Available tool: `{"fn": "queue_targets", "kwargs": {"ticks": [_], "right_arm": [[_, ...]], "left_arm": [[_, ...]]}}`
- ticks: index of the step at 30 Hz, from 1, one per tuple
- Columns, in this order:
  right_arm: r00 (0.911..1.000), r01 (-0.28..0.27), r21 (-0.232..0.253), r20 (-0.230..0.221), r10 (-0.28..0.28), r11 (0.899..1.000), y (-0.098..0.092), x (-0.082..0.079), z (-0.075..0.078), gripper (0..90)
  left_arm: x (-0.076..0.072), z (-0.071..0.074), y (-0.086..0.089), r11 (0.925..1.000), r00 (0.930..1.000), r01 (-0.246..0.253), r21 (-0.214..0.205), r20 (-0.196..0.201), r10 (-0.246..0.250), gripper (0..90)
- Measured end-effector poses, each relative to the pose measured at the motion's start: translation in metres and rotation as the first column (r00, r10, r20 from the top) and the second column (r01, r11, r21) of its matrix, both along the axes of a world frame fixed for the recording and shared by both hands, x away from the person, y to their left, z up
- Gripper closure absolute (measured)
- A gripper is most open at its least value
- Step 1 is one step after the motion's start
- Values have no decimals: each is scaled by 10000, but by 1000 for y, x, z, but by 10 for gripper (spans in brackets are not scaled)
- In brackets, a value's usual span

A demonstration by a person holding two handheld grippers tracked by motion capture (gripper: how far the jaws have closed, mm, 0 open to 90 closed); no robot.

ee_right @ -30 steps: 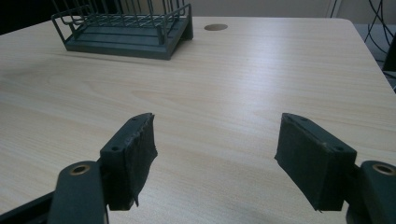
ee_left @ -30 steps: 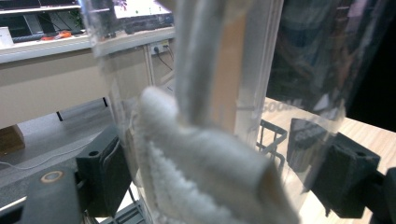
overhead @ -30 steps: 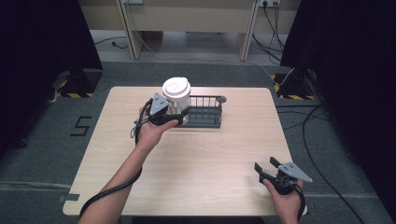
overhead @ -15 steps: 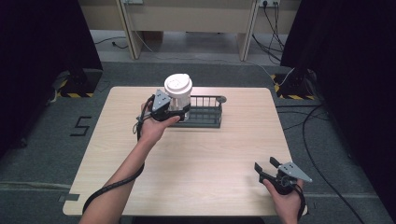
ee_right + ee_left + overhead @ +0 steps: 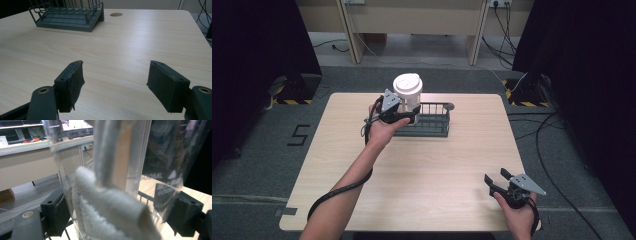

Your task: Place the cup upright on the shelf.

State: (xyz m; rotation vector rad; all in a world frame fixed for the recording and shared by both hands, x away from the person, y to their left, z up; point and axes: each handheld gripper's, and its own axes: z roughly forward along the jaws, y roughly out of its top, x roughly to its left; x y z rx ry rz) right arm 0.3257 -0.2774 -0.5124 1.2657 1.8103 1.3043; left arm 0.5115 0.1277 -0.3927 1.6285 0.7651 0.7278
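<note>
1. Holding a clear cup [image 5: 409,95] with a white lid up over the left end of the dark wire rack [image 5: 430,120] at the far side of the bench [image 5: 452,165], the left gripper [image 5: 404,116] has its jaws clamped on the cup's see-through wall. In the left gripper view you can see the black pads [image 5: 55,213] pressed on either side of the cup [image 5: 112,170], with something white and fluffy, maybe a cloth [image 5: 105,212], stuffed inside.

2. My read: the cup is either going into the rack or coming out of it, can't honestly tell which from this. Whichever it is, keep it upright. Thin clear plastic will flex, so squeeze just enough to stop it slipping.

3. If it's going down, line the base up with a gap between the rack's bars before lowering, and go straight down so the bottom doesn't catch on the wire rail. Only let go once it sits flat.

4. Right gripper [image 5: 502,183] is parked near the front right corner of the bench, jaws wide apart and holding nothing, well away from the rack [image 5: 67,16]. It could come over and steady the rack if that starts sliding.
</note>
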Motion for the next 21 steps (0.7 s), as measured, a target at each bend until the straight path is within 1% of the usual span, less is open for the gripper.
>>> {"fn": "queue_targets", "kwargs": {"ticks": [9, 12, 21], "right_arm": [[10000, -40, 30, 4, 40, 10000, 0, 0, 0, 296], [10000, -50, 37, -15, 50, 10000, -1, 1, 0, 296], [10000, -44, 148, -39, 44, 9999, -2, 1, 0, 296]], "left_arm": [[8, 2, -6, 10000, 10000, -76, 34, -6, 76, 174], [10, 2, -8, 9999, 9999, -81, -119, -64, 81, 174], [18, 5, -17, 9999, 9999, -134, -78, -60, 133, 174]]}}
